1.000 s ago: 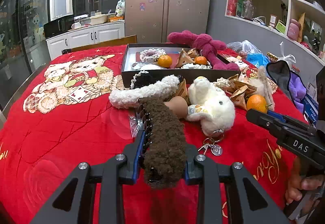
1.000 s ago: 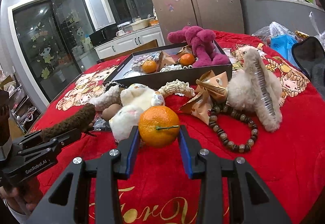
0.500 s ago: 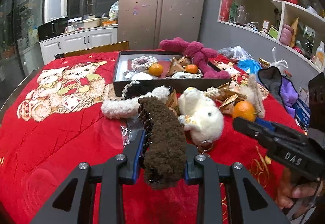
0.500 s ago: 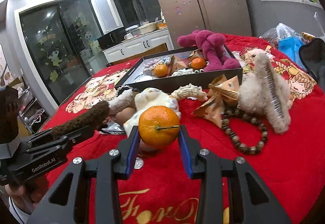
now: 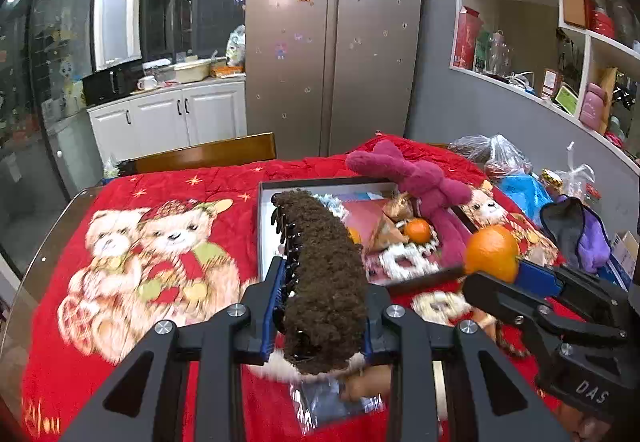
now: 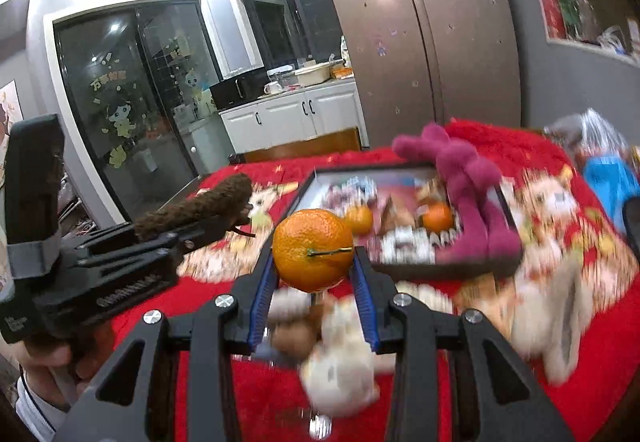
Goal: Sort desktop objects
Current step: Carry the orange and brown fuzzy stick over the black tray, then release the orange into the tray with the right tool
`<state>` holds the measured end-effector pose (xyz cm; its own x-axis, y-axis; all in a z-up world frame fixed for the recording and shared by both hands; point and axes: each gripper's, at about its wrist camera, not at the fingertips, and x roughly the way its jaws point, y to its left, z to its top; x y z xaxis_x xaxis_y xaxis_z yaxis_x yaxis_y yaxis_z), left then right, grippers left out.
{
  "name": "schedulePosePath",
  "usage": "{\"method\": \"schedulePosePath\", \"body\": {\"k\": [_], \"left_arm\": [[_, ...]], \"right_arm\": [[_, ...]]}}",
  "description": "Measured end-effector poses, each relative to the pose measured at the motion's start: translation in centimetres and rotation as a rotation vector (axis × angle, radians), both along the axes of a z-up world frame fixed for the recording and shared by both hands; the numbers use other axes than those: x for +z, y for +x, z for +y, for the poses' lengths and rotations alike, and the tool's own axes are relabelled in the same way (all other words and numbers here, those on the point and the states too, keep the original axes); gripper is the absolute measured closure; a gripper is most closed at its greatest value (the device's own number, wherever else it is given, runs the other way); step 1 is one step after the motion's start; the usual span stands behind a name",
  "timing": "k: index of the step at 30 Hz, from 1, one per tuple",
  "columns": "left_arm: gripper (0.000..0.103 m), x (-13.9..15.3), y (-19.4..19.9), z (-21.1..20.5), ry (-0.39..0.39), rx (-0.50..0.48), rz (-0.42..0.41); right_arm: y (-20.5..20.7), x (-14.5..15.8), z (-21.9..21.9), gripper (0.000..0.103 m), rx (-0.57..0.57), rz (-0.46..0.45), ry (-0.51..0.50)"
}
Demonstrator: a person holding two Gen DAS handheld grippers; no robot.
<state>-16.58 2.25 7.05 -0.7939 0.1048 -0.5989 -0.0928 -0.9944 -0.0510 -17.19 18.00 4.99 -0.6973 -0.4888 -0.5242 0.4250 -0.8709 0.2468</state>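
Fuzzy brown hair clip (image 5: 324, 282) — orange (image 6: 313, 249) — aloft

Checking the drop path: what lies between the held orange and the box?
In the right wrist view, only bare red cloth separates the orange from the box's near wall; blurred plush toys lie nearer, below the orange.

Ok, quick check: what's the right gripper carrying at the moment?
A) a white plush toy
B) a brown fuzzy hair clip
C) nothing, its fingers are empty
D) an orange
D: the right gripper has the orange clamped between its two blue pads, lifted above the red blanket; the brown fuzzy hair clip sits in the left gripper.
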Motion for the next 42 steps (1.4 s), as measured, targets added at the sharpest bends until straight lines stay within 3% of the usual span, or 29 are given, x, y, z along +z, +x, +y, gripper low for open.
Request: {"method": "schedulePosePath", "body": {"k": [6,8,12,15,24,38,41,42], "left_arm": [[0.072,-1.8,-5.4,-1.0,0.016,0.001,-0.054],[0.072,-3.2,-6.4,-1.9,0.057,-0.014,-0.072],[0.072,-5.4,-8.0,-2.5,0.028,-0.034,-0.125],[0.072,-6.6,-8.7,-3.1,0.050,-0.039,-0.156],[0.072,-8.0,-9.3,-2.2,0.025,-0.083,-0.185],[0.071,-8.4,-9.5,-1.8,-0.003,-0.083,-0.189],[0.066,-8.4,-9.4,-1.9,0.008,-0.092,-0.181],[0.055,-8.3,-9.4,-1.7,0.007,-0.099,-0.172]], "right_arm": [[-7.3,0.1,-2.8,0.064,-0.034,-0.038,0.034],[-9.4,-0.9,-3.0,0.064,-0.045,-0.066,0.004],[-11.9,-3.9,-3.5,0.064,-0.026,-0.121,0.030],[-13.3,-6.0,-3.0,0.064,-0.030,-0.174,0.039],[-14.9,-9.0,-2.7,0.064,-0.003,-0.257,0.056],[-14.9,-9.7,-3.2,0.064,0.002,-0.295,0.045],[-14.8,-9.5,-3.2,0.062,0.011,-0.294,0.041],[-14.7,-9.4,-3.2,0.062,0.015,-0.288,0.039]]}}
